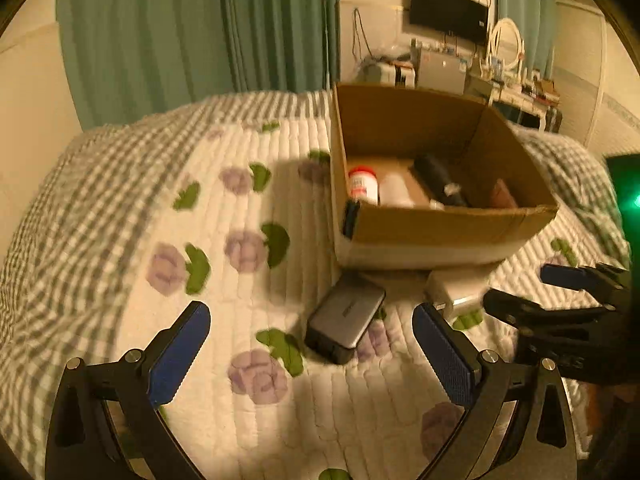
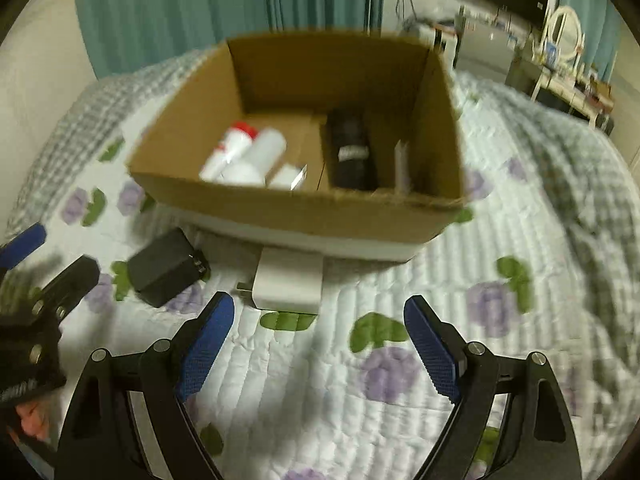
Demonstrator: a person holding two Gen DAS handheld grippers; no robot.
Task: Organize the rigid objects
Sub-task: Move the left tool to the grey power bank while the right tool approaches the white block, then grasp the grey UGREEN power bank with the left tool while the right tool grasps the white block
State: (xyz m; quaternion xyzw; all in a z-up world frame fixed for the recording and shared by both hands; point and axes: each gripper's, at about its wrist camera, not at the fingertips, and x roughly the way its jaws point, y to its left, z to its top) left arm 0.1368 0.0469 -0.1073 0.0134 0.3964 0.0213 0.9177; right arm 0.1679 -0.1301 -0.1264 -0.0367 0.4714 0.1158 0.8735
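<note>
the bed (image 2: 520,240), with its quilted flower cover, spreads out under and ahead of both my claws. ahead of my right claw (image 2: 320,344) and a little beyond it stands the cardboard box (image 2: 304,216), open at the top; from my left claw (image 1: 312,352) it sits ahead and off to the right. i judge the job mostly done, since most of the hard things already lie in the box: a black cylinder (image 2: 352,152) toward its right half, two white bottles (image 2: 248,152), one with a red cap, toward its left, a small white box (image 2: 286,178) against the near wall, and a thin flat piece (image 2: 401,168) standing by the right wall, which i cannot identify.

two things are left on the bed, both just this side of the box. the white charger (image 2: 288,280) lies just ahead of my right claw, nearer its left finger, touching or nearly touching the box's foot. the dark charger block (image 1: 346,316) lies right ahead of my left claw, between its fingers' line and slightly tilted.

both claws are released, jaws spread wide, grasping nothing. the frames are blurred, so finer detail escapes me. what remains, i reckon, is one pickup and drop for each claw.
</note>
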